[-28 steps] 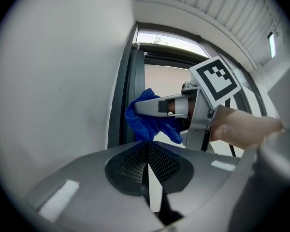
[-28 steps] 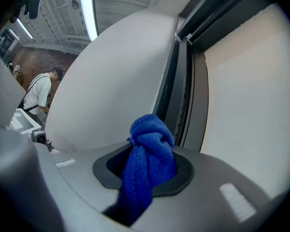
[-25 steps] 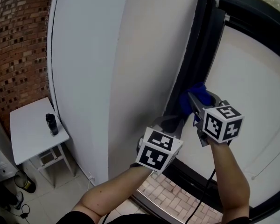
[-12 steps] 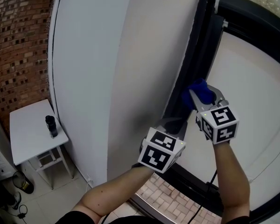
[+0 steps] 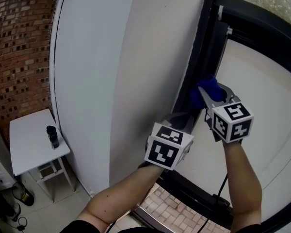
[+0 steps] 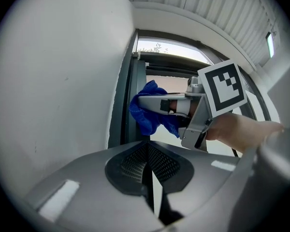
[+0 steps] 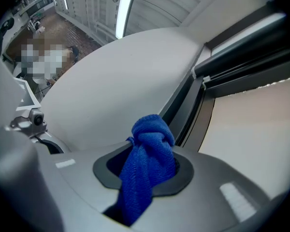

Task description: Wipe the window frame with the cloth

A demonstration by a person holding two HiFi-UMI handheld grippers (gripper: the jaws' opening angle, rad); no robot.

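A blue cloth [image 5: 209, 87] is bunched between the jaws of my right gripper [image 5: 207, 94], which is shut on it. The cloth presses against the black window frame [image 5: 204, 52] where it meets the pale pane. In the right gripper view the cloth [image 7: 149, 164] hangs out of the jaws in front of the frame [image 7: 191, 103]. My left gripper [image 5: 182, 119] sits just below and left of the right one, shut with nothing in it, close to the frame. From the left gripper view the cloth [image 6: 146, 111] and the right gripper [image 6: 150, 103] show above, against the frame [image 6: 126, 105].
A curved white wall [image 5: 111, 72] runs left of the frame. A brick wall [image 5: 14, 42] stands at far left. Below it is a small white table [image 5: 29, 147] with a dark bottle [image 5: 52, 136]. Brick paving [image 5: 184, 212] shows at the bottom.
My right gripper has slid the blue cloth a little upward along the frame. The left gripper has stayed about where it was.
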